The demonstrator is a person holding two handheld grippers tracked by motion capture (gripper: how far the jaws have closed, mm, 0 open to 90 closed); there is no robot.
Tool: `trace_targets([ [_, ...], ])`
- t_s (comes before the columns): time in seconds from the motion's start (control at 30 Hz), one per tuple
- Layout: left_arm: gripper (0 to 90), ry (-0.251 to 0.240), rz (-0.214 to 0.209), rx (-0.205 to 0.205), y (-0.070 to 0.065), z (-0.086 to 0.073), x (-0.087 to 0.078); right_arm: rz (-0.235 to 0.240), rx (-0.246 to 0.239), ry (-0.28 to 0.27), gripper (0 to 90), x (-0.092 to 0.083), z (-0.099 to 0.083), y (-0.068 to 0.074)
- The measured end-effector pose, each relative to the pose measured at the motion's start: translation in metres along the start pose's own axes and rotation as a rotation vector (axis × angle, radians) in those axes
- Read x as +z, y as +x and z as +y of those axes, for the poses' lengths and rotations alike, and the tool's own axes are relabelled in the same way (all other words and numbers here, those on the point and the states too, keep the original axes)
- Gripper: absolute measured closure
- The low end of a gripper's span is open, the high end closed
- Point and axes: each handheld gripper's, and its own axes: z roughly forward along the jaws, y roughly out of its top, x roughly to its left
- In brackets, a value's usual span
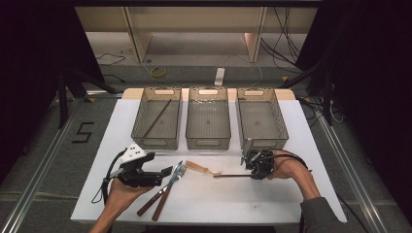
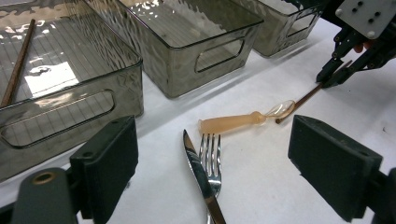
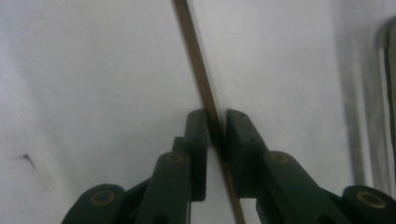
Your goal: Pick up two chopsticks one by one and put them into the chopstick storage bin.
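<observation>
A thin brown chopstick [image 1: 231, 175] lies on the white table, and my right gripper [image 1: 251, 174] is shut on its right end. In the right gripper view the chopstick [image 3: 194, 42] runs up and away from between the two pads of the right gripper [image 3: 216, 122]. My left gripper [image 1: 163, 177] is open above the table at the front left, holding nothing. Ahead of the left gripper [image 2: 212, 140] lie a knife [image 2: 198, 168], a fork [image 2: 212, 154] and a beige plastic spoon [image 2: 233, 123]. Farther off in that view, the right gripper [image 2: 332, 77] pinches the chopstick [image 2: 303, 99].
Three smoky clear bins stand in a row at the back: left [image 1: 156, 141], middle [image 1: 208, 142] and right [image 1: 265, 141]. A second brown chopstick [image 1: 156, 119] lies in the left bin. The knife [image 1: 167, 184] and fork [image 1: 180, 170] have wooden handles that point toward the front edge.
</observation>
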Motion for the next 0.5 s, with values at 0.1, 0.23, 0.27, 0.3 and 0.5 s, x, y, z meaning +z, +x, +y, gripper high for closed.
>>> trace_targets([
  [0.1, 15.4, -0.004, 0.0, 0.001, 0.0001, 0.0001, -0.0002, -0.002, -0.02, 0.004, 82.6, -0.0003, 0.0002, 0.0019],
  [0.23, 15.4, -0.001, 0.0, 0.001, 0.0001, 0.0, 0.0, 0.003, -0.04, 0.002, 84.7, -0.0005, -0.0004, 0.0042],
  [0.27, 15.4, 0.0, 0.0, 0.001, 0.0, 0.0, 0.0001, 0.007, -0.063, 0.001, 85.6, -0.0006, -0.001, 0.0047],
  [0.3, 15.4, 0.001, 0.0, 0.002, 0.0001, -0.0001, 0.0002, 0.007, -0.063, 0.001, 85.6, -0.0006, -0.001, 0.0047],
  [0.5, 15.4, 0.004, 0.001, 0.007, 0.0003, -0.0002, 0.0008, 0.01, -0.081, -0.013, 86.1, -0.0007, -0.0029, 0.0059],
])
